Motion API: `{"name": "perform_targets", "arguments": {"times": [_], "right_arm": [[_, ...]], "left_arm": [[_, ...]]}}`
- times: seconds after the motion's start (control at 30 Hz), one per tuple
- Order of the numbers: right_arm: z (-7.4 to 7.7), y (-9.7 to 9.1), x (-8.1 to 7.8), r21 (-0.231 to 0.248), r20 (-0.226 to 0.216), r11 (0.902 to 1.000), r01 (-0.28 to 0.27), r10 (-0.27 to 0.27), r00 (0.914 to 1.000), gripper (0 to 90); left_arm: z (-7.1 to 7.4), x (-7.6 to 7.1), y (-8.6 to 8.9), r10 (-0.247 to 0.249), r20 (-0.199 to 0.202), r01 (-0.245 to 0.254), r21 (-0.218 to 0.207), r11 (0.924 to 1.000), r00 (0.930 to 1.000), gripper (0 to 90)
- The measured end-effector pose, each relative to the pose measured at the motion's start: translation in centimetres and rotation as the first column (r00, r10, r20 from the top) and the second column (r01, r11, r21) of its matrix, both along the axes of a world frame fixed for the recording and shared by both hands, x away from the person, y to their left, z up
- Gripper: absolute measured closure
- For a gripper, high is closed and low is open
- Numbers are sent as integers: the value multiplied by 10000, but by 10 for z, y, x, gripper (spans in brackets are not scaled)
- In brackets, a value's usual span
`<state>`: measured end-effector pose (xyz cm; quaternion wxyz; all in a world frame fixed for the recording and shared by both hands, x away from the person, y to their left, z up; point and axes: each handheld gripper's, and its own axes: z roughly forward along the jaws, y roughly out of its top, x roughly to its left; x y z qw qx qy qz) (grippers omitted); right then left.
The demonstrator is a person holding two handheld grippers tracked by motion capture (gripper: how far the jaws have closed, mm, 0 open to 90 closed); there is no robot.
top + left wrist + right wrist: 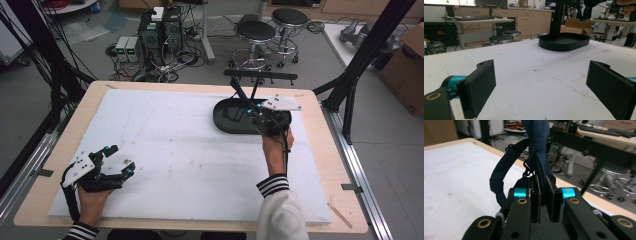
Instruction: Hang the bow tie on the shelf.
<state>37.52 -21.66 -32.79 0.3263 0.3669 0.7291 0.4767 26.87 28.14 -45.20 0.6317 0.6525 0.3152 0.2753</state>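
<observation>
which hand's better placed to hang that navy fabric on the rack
Right, most likely: the right gripper is shut on the navy fabric, beside the rack. The left gripper sits open at the table's near corner.

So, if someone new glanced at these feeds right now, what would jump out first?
Probably the dark blue fabric strap pinched in the right tongs, looping up in front of its camera. Next, the black oval tray at the far right of the white board, just under that hand. The left tongs stand wide open, low over the near left corner.
</observation>
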Motion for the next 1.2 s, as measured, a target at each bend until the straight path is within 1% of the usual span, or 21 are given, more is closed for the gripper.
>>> {"name": "perform_targets", "arguments": {"times": [0.03, 0.07, 0.27, 0.37, 0.43, 0.47, 0.6, 0.67, 0.77, 0.8, 0.83, 0.9, 0.93, 1.03, 1.1, 1.13, 1.2], "right_arm": [[1, -1, 1, -61, -30, 10000, 67, -68, 10000, 835], [3, -3, 4, -69, 56, 9998, 159, -158, 9999, 835], [11, -8, 15, -145, 264, 9982, 587, -583, 9979, 835], [13, -10, 22, -148, 262, 9960, 878, -874, 9958, 835], [14, -12, 25, -28, 303, 9950, 995, -993, 9946, 835], [14, -13, 27, 59, 250, 9945, 1050, -1051, 9942, 835], [14, -14, 35, -15, 212, 9922, 1243, -1242, 9920, 835], [14, -14, 39, -52, 354, 9906, 1368, -1365, 9900, 835], [10, -14, 45, -55, 260, 9872, 1595, -1593, 9869, 835], [9, -14, 48, -40, 135, 9862, 1658, -1657, 9861, 835], [9, -15, 50, -8, 103, 9859, 1672, -1672, 9859, 835], [8, -15, 53, 56, 197, 9841, 1778, -1778, 9839, 835], [9, -15, 55, 97, 113, 9838, 1790, -1791, 9838, 835], [10, -15, 60, 41, 118, 9807, 1954, -1954, 9807, 835], [9, -17, 63, 52, 73, 9784, 2068, -2069, 9783, 835], [8, -17, 64, 89, -2, 9786, 2058, -2058, 9786, 834], [7, -18, 66, -40, 3, 9767, 2148, -2148, 9767, 834]], "left_arm": [[0, 0, 0, 12, 2, -12, -7, 10000, 10000, 93], [0, 0, 0, 15, 3, -15, -5, 10000, 10000, 93], [0, 0, 0, 25, 5, -25, -2, 10000, 10000, 93], [0, 0, 0, 27, 1, -27, -2, 10000, 10000, 93], [0, 0, 0, 33, 2, -33, 3, 10000, 10000, 93], [0, 0, 0, 29, 4, -29, 27, 10000, 10000, 93], [0, 0, -1, 36, 0, -36, -1, 10000, 10000, 93], [0, 0, -1, 42, 2, -42, 11, 10000, 10000, 93], [0, 0, -1, 42, 5, -42, 30, 10000, 10000, 93], [0, 0, 0, 38, 5, -38, 37, 10000, 10000, 93], [0, 0, -1, 38, 17, -38, 40, 10000, 10000, 93], [0, 0, -1, 35, 11, -35, 42, 10000, 10000, 93], [0, 0, -1, 38, 18, -38, 43, 10000, 10000, 93], [0, 0, -1, 27, 10, -27, 87, 10000, 10000, 93], [0, 0, -1, 31, 19, -32, 85, 10000, 10000, 93], [0, 0, -1, 29, 9, -29, 91, 10000, 10000, 93], [0, 0, -1, 41, 23, -42, 81, 10000, 10000, 93]]}}
